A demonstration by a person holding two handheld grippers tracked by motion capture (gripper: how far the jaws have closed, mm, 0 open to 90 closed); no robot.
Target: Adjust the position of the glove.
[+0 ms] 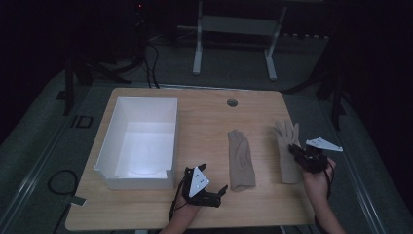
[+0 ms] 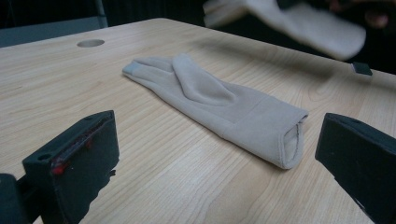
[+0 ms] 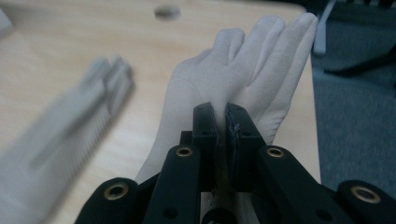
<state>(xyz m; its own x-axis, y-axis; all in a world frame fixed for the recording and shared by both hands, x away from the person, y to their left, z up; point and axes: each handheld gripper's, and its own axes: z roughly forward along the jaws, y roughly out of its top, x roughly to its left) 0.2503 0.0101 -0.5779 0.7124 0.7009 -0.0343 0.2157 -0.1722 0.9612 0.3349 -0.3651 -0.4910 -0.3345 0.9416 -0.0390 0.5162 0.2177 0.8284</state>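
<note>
Beige right glove [image 1: 287,151] pinched in right claw [image 1: 298,152]; left claw [image 1: 214,195] wide nr left glove [image 1: 241,158]. White box [image 1: 109,146] w/o gloves, both left.

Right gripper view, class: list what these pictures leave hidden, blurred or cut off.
- Right gripper view: folded glove smeared by motion blur.
- Right gripper view: held glove, cuff hidden behind the right gripper.
- Left gripper view: that glove's fingers cut off by the top edge.
- High view: white box, its near inside floor hidden by the front wall.

Dim room, grey carpet [image 1: 234,68]
</note>
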